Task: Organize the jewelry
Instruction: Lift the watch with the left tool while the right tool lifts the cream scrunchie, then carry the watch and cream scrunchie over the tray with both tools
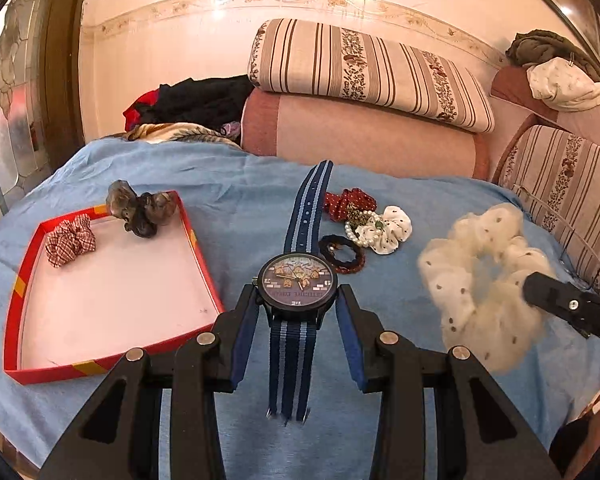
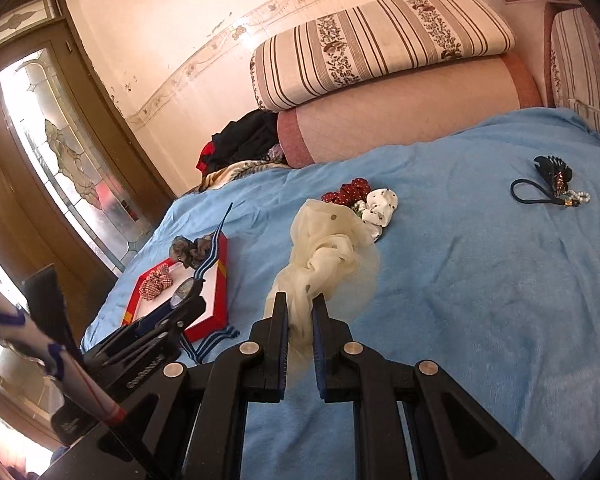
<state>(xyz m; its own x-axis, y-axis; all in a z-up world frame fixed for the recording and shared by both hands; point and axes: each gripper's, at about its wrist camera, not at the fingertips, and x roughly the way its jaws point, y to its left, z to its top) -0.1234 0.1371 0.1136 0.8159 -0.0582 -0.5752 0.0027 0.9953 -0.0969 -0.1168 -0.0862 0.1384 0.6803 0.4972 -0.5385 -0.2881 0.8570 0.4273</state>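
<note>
On the blue bedspread [image 1: 228, 184], both tools are busy at once. The left tool [image 1: 298, 308] sits at six o'clock in its own view with its fingers set on either side of the watch [image 1: 298, 280], touching the case or very nearly; the right wrist view shows the watch lifted above the red tray [image 1: 112, 354], strap dangling, so I judge it clamped on the case. That tray lies at nine o'clock from the watch, already holding a plaid scrunchie [image 1: 70, 240] and a grey scrunchie [image 1: 142, 212] draped over its far rim. Over on the other side, the right tool [image 2: 300, 320] has its fingers drawn together on the cream scrunchie [image 2: 324, 252], the sheer fabric bunched and hanging from the pinch. At twelve o'clock beyond the watch there's a little heap waiting: a red dotted scrunchie [image 1: 350, 202], a white scrunchie [image 1: 388, 230], a pearl bracelet [image 1: 358, 232] and a dark hair tie [image 1: 342, 254]. Now the risks, as I read them: the grip on a round, smooth watch case looks shallow, so a tilt could let it slip; the long strap could catch the tray rim on the way in; and that slippery gauze may slide out of the pinch mid-carry.
</note>
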